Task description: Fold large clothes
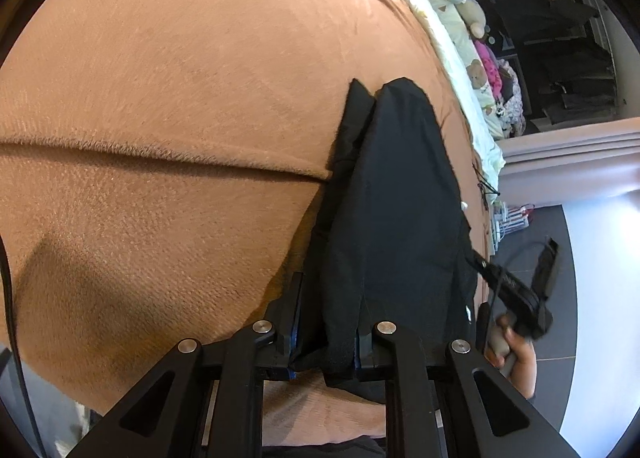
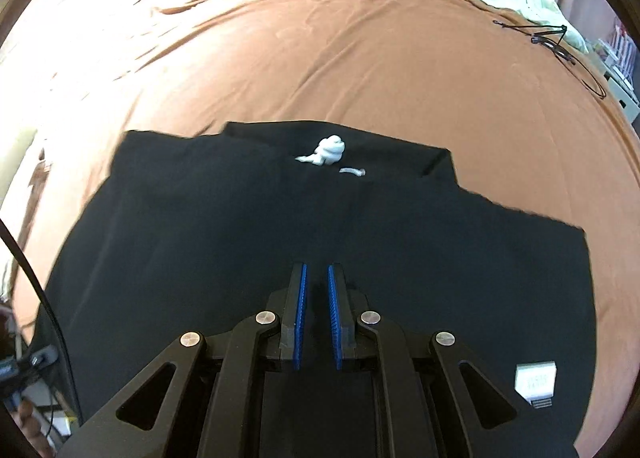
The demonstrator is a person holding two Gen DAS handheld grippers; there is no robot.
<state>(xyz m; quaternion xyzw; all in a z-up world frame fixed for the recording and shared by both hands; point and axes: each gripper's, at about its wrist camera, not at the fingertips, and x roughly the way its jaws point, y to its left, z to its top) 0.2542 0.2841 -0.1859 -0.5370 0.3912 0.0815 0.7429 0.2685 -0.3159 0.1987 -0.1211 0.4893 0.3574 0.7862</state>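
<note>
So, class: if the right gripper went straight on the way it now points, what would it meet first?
Probably the black garment spread on the brown bedcover. The right gripper points over it, jaws slightly apart and empty. Its height above the cloth is unclear.

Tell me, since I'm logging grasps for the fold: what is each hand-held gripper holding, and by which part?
The left hand-held gripper pinches the black garment by a bunched edge. The right hand-held gripper holds nothing, its jaws slightly apart above the cloth.
</note>
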